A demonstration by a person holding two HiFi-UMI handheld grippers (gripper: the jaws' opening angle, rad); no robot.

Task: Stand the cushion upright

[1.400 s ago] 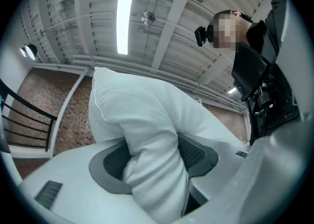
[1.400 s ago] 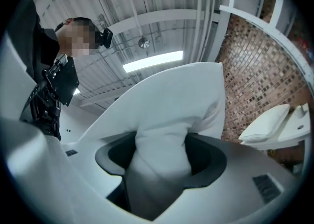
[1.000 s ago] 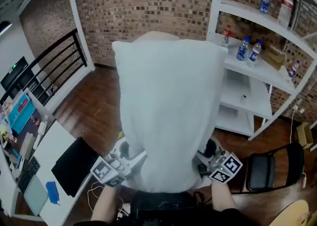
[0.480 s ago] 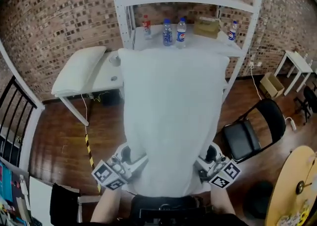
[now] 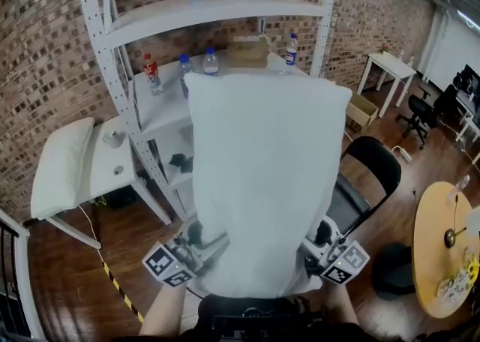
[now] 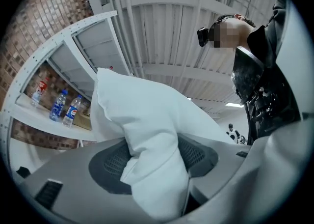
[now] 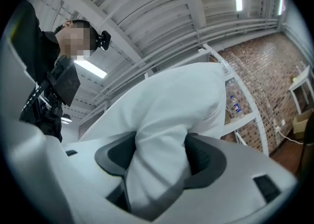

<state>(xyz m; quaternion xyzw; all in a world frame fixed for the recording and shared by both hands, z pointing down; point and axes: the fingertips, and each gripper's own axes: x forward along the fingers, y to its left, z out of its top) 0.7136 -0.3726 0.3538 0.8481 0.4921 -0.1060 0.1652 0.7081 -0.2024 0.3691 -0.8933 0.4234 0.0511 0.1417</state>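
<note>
So the big white rectangular fabric cushion (image 5: 259, 175) is up in the air in front of the person, not resting on anything I can see. Its long axis runs from the grippers up and away from the body. One short end is down at the grippers and the other is up by the shelves, broad face toward the head camera.

The left gripper (image 5: 201, 245) pinches the lower left side of the cushion and the right gripper (image 5: 313, 247) pinches the lower right. In each gripper view a fat fold of white fabric is bunched between the dark mesh pads. That goes for the left gripper (image 6: 152, 164) and the right gripper (image 7: 159, 161), so both are clamped part-way closed on the cushion. The bare forearms (image 5: 159, 310) come out low from the body, one on each side, and the marker cubes face up.

Behind the cushion is a white metal shelving rack (image 5: 210, 10) against a red brick wall (image 5: 45, 48). Its middle shelf has clear plastic bottles with blue labels (image 5: 211, 61), a red-labelled bottle (image 5: 152, 74) nearer the left end and a brown cardboard box (image 5: 247, 49). The print is too small to read.

A second white pillow (image 5: 61, 164) lies along the left edge of a small white table (image 5: 112, 175). A black folding chair (image 5: 371, 168) stands to the right, with a round wooden table (image 5: 439, 250) beyond it.
</note>
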